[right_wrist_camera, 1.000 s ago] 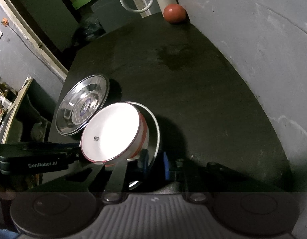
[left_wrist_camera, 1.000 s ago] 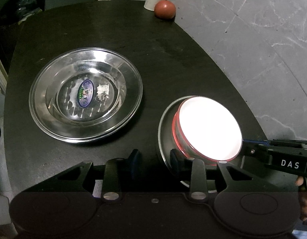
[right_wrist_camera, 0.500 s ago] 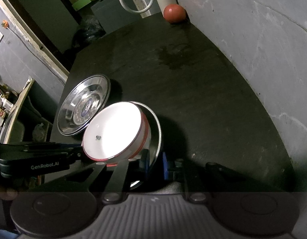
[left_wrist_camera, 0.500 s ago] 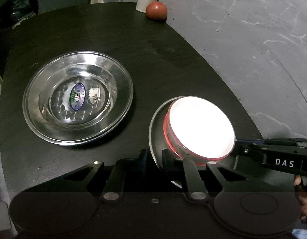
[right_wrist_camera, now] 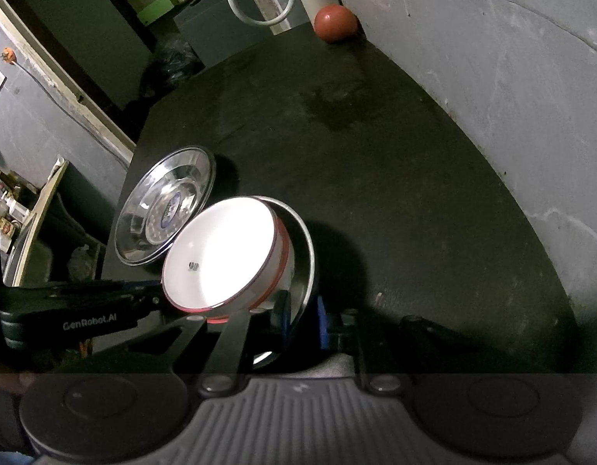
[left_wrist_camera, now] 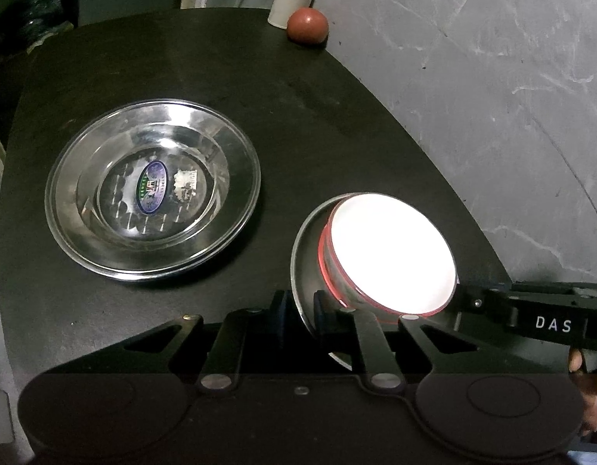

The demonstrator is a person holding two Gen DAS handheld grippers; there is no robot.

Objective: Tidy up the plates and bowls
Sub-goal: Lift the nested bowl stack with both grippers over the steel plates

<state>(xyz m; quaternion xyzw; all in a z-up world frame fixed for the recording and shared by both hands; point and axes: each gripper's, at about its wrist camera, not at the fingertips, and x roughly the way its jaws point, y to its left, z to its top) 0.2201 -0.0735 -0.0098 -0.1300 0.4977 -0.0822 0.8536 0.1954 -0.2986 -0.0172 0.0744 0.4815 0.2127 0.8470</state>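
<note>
On the left of the dark bench [left_wrist_camera: 337, 89] in the left wrist view lies a steel plate [left_wrist_camera: 153, 190], flat, with a blue oval sticker and a torn white label in its middle; neither can be read. Right of it, near the bench's front edge, a second steel plate [left_wrist_camera: 310, 267] stands tilted with a white bowl [left_wrist_camera: 391, 255], red-banded at the rim, resting in it. The left gripper [left_wrist_camera: 300, 312] has its jaws closing on this plate's near rim, blue pads either side of the metal. The right gripper [right_wrist_camera: 302, 319] is clamped on the same plate's rim at the other side; its body, seen from the left camera, reads "DAS", while the left gripper's body, seen from the right camera, reads "GenRobot.AI". The bowl bears a small dark mark inside, unreadable. At the far right corner sit a red ball [left_wrist_camera: 308, 25] and a white canister [left_wrist_camera: 292, 4], touching.
</note>
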